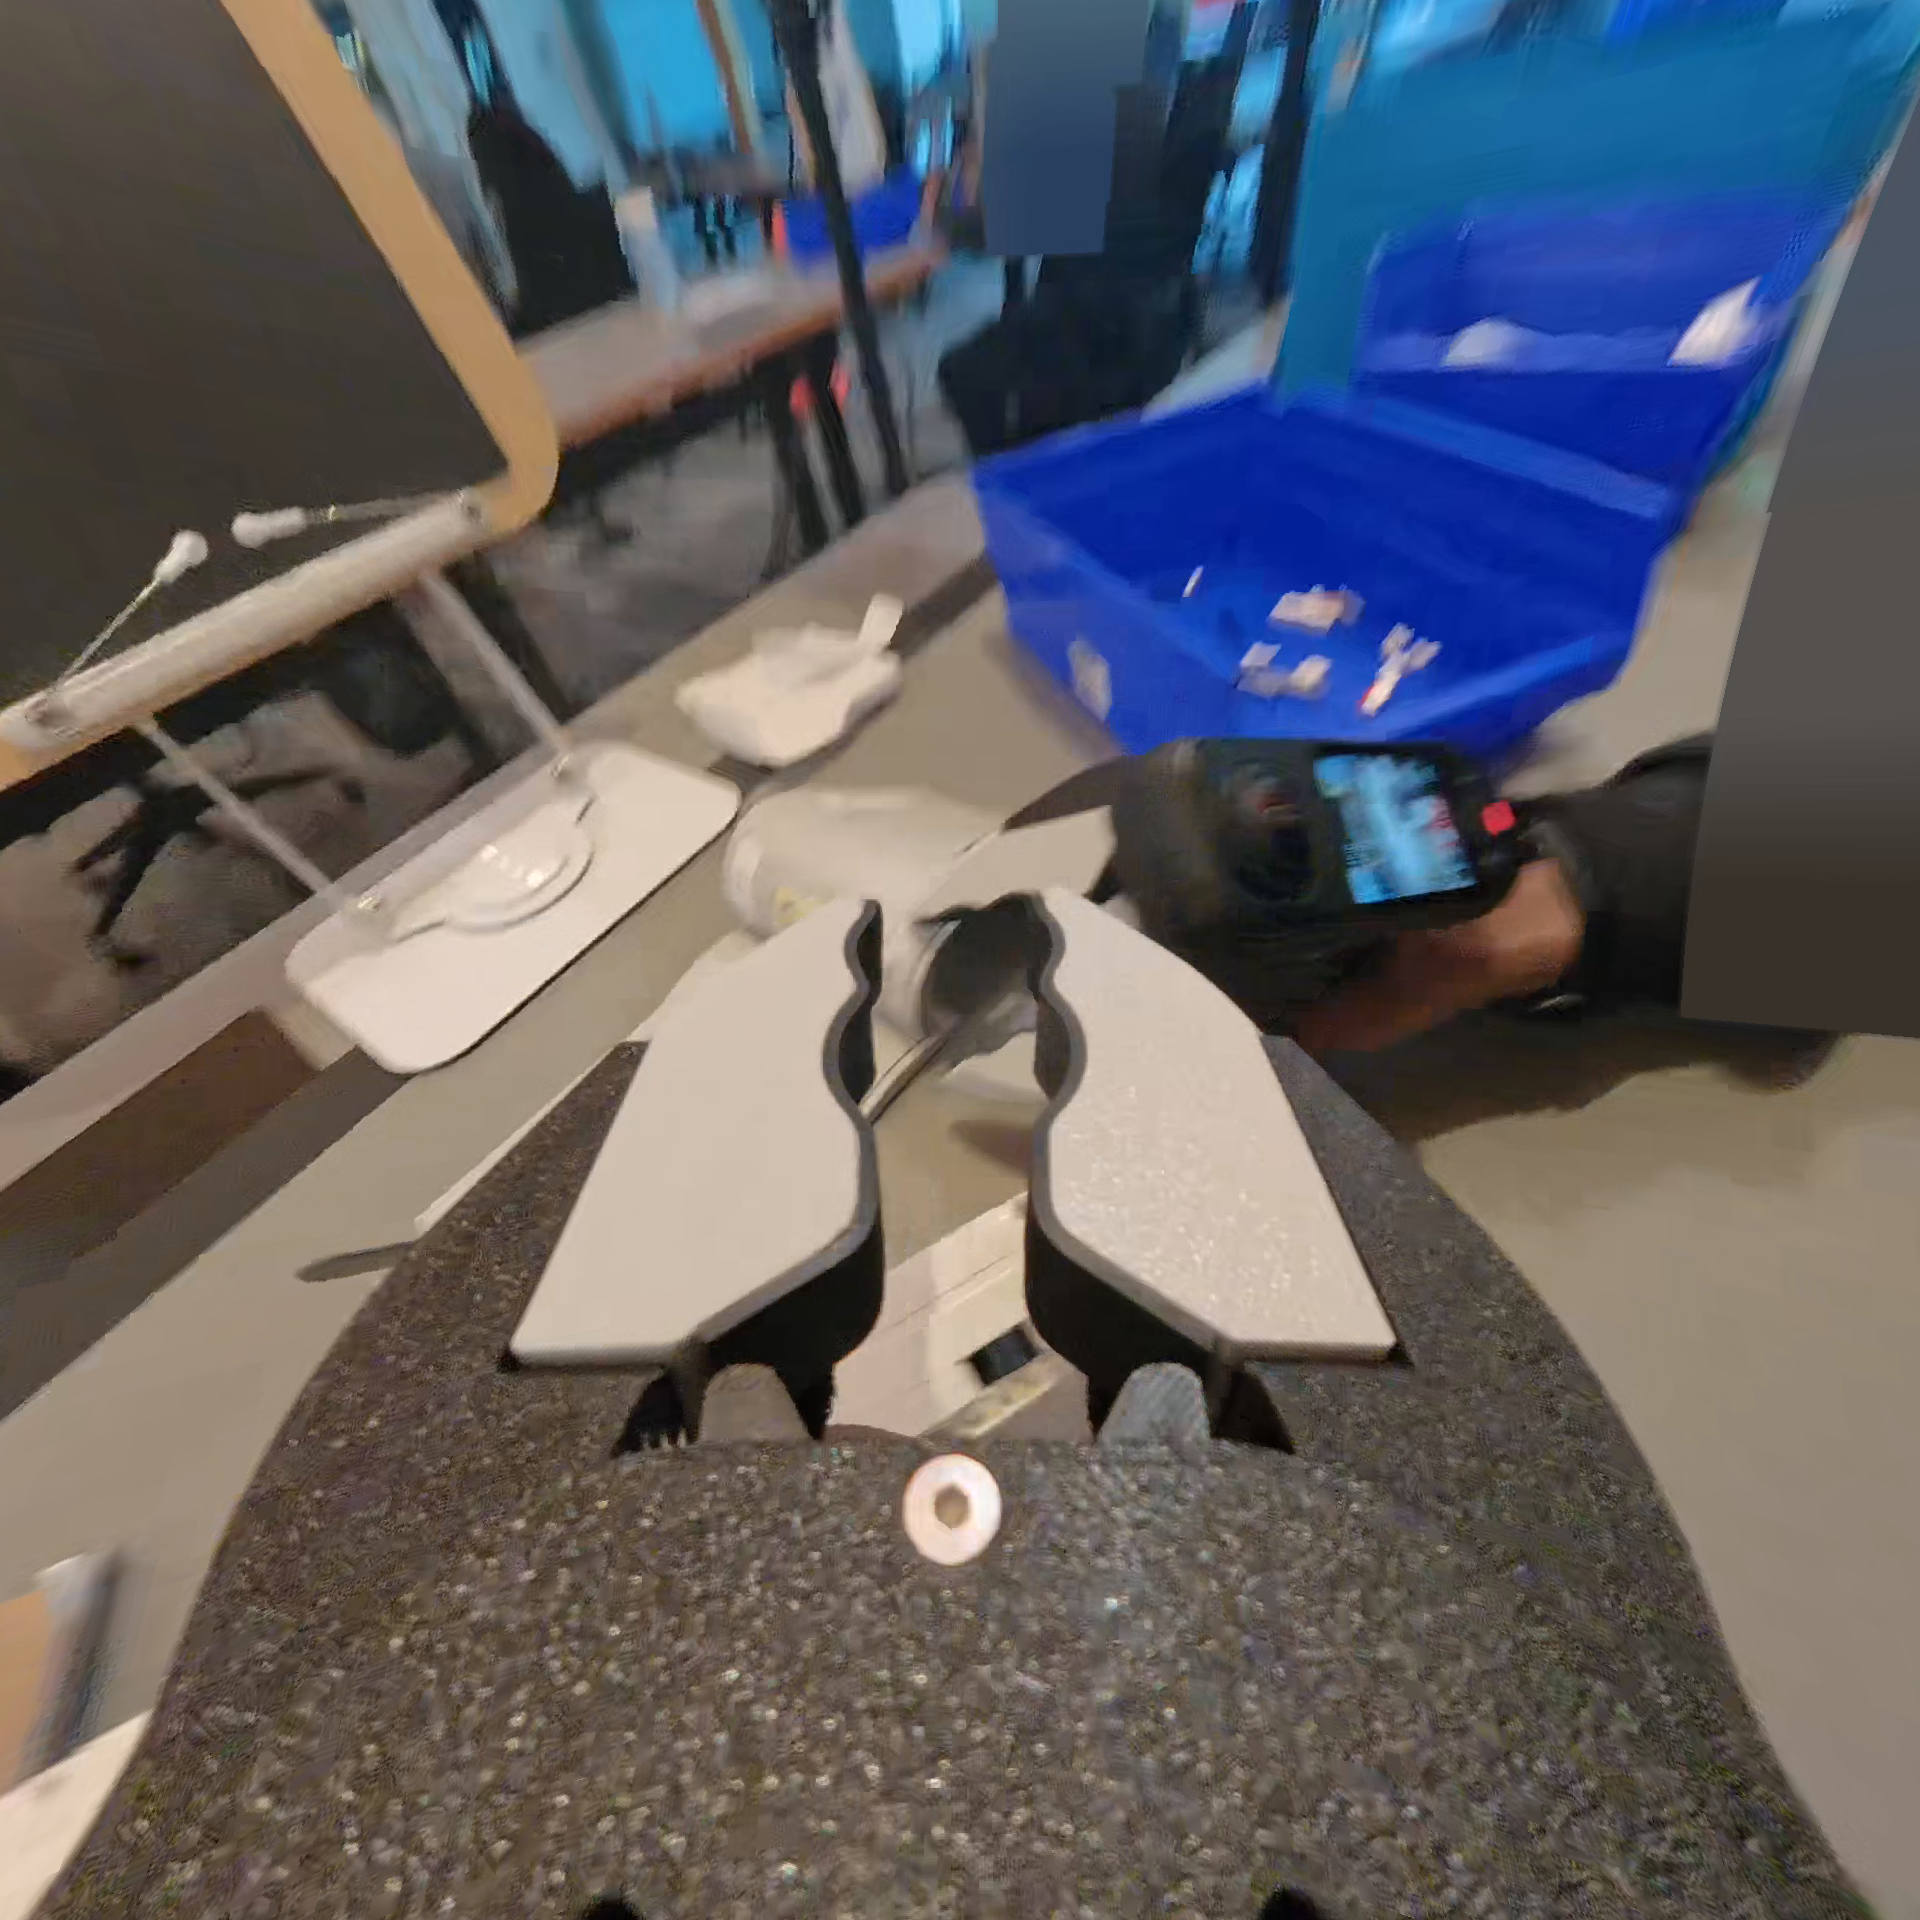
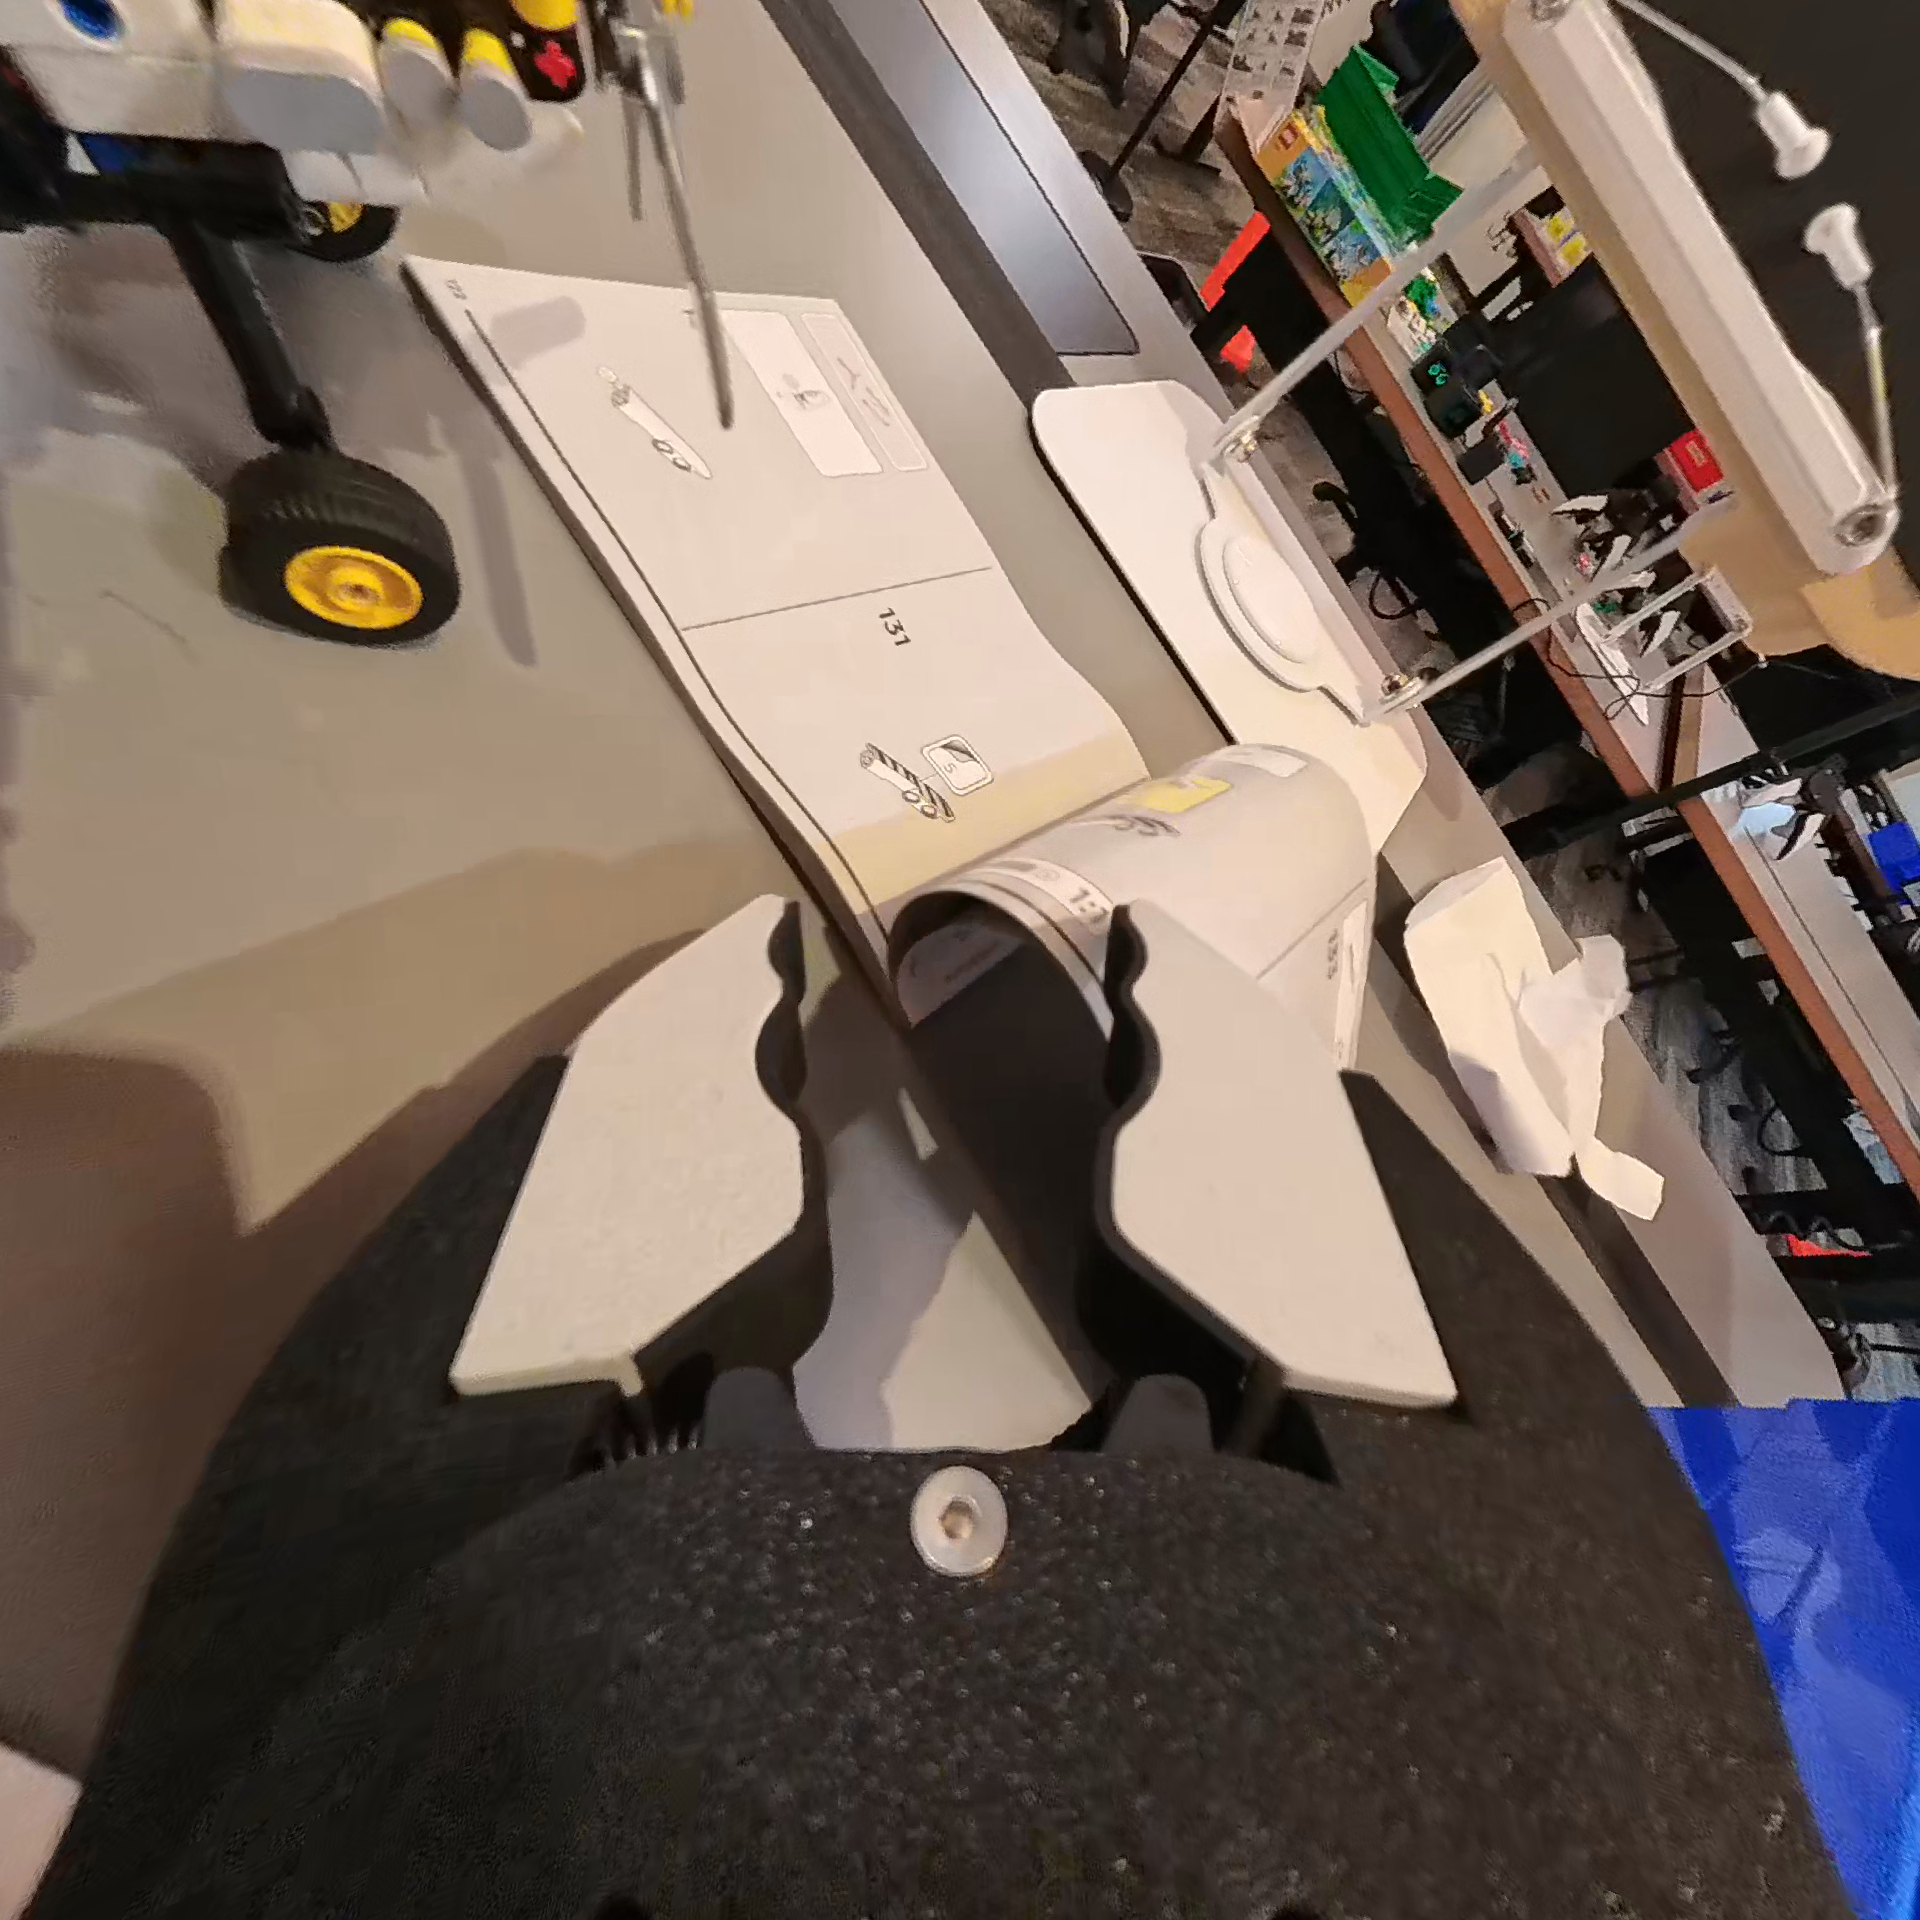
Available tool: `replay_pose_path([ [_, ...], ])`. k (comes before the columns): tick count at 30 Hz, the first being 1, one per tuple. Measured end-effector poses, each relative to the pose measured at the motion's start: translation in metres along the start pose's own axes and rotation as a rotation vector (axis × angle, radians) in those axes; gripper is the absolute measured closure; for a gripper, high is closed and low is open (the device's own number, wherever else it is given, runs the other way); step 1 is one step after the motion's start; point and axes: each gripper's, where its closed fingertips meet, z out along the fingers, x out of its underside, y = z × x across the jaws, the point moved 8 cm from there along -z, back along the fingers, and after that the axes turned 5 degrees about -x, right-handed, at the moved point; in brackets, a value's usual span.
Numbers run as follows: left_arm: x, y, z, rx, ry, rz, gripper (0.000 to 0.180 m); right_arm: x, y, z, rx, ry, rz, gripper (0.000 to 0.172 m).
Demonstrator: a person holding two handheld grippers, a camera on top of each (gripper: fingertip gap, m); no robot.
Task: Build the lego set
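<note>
Right gripper, jaws parted wide, straddles the curled-over pages of the open white instruction booklet lying on the grey table; pad contact cannot be told. Left gripper, jaws narrowly parted, points at the same page roll; whether it grips anything cannot be told. Blue plastic bin far right; yellow-hubbed black toy wheel left of the booklet.
</note>
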Motion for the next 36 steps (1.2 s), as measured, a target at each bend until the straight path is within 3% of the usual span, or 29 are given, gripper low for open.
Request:
replay_pose_path([
  [4, -0.014, 0.011, 0.026, -0.103, 0.17, 0.155, 0.15, 0.004, 0.006, 0.002, 0.013, 0.002, -0.045, 0.118],
  [10, -0.018, 0.0, 0.057, -0.094, 0.173, 0.191, 0.149, 0.011, -0.01, -0.013, 0.092, -0.021, 0.043, 0.109],
  [14, -0.015, -0.004, 0.066, -0.069, 0.12, 0.165, 0.149, 0.015, -0.024, -0.006, 0.004, -0.006, 0.225, 0.102],
  [21, -0.012, -0.007, 0.046, -0.058, -0.065, 0.109, 0.151, 0.006, -0.006, 0.0, -0.015, 0.021, 0.093, 0.104],
  [26, -0.007, -0.003, 0.025, -0.081, -0.104, 0.112, 0.151, -0.003, 0.0, 0.0, -0.038, 0.017, 0.071, 0.105],
  [32, 0.0, 0.011, 0.022, -0.098, 0.02, 0.113, 0.151, -0.009, 0.003, 0.006, -0.068, 0.042, 0.048, 0.105],
  [36, -0.006, 0.026, 0.03, -0.088, 0.181, 0.14, 0.15, -0.011, -0.001, 0.008, -0.085, 0.04, 0.05, 0.106],
])
